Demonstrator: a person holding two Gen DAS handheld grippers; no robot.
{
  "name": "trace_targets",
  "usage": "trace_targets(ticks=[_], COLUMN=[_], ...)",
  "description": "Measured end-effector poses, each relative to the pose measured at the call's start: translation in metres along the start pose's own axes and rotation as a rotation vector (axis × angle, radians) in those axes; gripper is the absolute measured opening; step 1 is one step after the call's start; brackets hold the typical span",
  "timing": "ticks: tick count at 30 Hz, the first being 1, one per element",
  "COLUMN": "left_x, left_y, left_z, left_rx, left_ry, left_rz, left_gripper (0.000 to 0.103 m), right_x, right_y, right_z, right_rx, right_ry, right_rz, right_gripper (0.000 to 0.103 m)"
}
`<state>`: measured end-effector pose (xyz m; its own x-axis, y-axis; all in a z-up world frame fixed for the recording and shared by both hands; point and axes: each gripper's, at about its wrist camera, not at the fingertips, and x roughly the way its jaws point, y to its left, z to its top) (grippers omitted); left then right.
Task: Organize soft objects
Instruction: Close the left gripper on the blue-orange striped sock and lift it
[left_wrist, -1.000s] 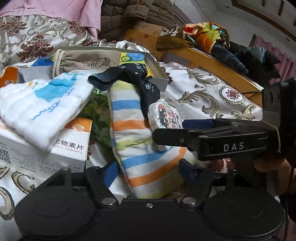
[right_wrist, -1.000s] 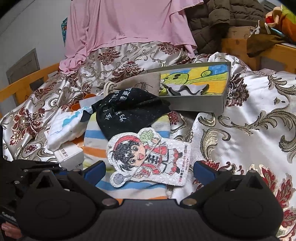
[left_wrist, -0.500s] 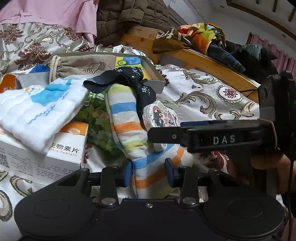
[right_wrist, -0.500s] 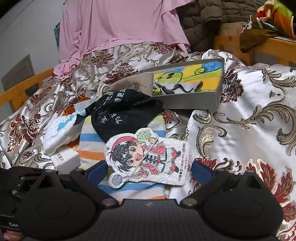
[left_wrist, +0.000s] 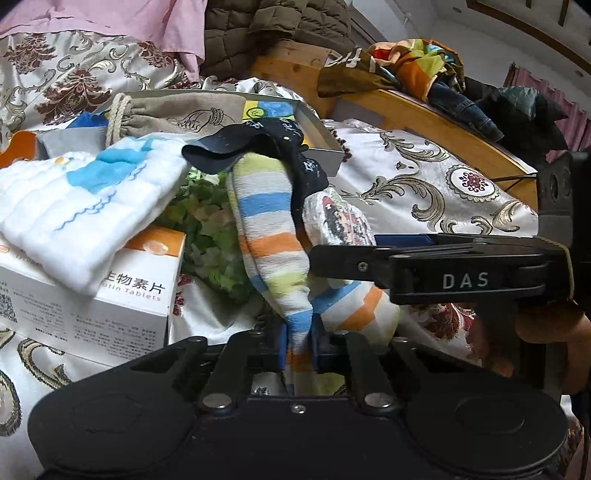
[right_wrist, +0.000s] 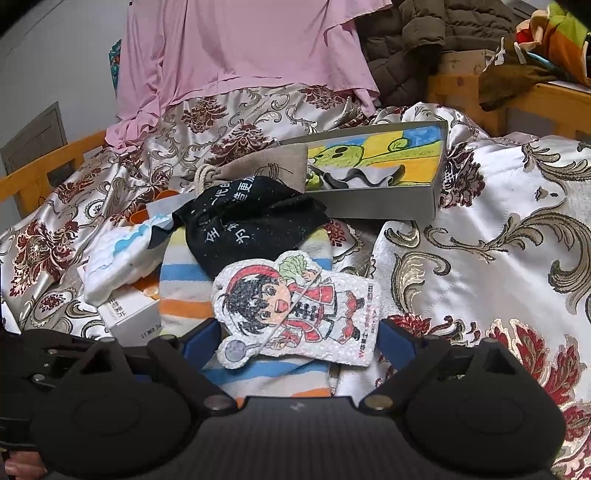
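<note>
**Striped towel pinched on the left, cartoon sponge framed on the right**

Left wrist view. Left gripper clamped tight on the near fold of the striped towel, terry cloth in blue, orange, lime and white bands, bunched into a ridge running away from the pads. Draped over its far end, a black drawstring pouch with white printed characters, too foreshortened to read. Left of the jaws, a white carton lettered "物素片" and "otin Tablets", the start of both lines covered by a quilted white cloth with blue wave patches lying on top. Between carton and towel, crumpled green leafy fabric. Farther ahead, a beige linen drawstring bag with a rope cord, resting in a shallow grey box. Right of the jaws, the right gripper seen side-on, marked "DAS", with the cartoon sponge just past its finger.

Right wrist view. Right gripper wide apart and closing, blue pads either side of the cartoon sponge without pressing it. Sponge flat, white, coarse-pored, cut to the outline of a printed child in red; small red writing at its right edge unreadable. Under it, the striped towel; just beyond, the black drawstring pouch, characters "代", "造更" and "全" legible. Ahead and right, the grey box, holding a yellow, green and blue crayon-style picture and a black-and-white ruffled piece, with the beige bag's end inside. All on a glossy satin bedspread with gold scrolls.
</note>
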<state>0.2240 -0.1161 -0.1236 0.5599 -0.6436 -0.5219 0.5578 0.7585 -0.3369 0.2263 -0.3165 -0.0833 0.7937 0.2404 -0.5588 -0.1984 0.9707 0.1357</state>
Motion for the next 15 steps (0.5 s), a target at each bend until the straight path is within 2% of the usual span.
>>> trace_targets(ticks=[5,6,7,8,14,15], left_x=[-0.001,-0.0007,-0.0003,0.0004,0.0008,0.0008], left_y=[0.0003,0.0004,0.0004,0.001,0.0027,0.0019], left_z=[-0.0004,-0.0003,-0.0004,-0.0004,-0.0002,-0.0002], left_rx=[0.0,-0.001,-0.003,-0.006,-0.013,-0.008], left_ry=[-0.004,-0.004,-0.003,0.0,0.004,0.008], left_rz=[0.003,0.0,-0.001,-0.006,-0.018,-0.021], left_gripper=[0.009,0.011,0.018,0.018,0.018,0.013], right_x=[-0.0019,-0.0021,-0.0021,-0.0024,-0.0047,-0.0057], right_y=[-0.0006,-0.0007,-0.0008,-0.0008,0.0005,0.0009], right_z=[0.0011,0.0011,0.001,0.0008,-0.0003,-0.0005], right_rx=[0.01,0.011,0.011,0.012,0.011,0.01], right_ry=[-0.002,-0.001,-0.001,-0.002,-0.002,-0.002], right_rz=[0.0,0.001,0.002,0.002,0.003,0.003], right_gripper=[0.093,0.093,0.093,0.093,0.093,0.093])
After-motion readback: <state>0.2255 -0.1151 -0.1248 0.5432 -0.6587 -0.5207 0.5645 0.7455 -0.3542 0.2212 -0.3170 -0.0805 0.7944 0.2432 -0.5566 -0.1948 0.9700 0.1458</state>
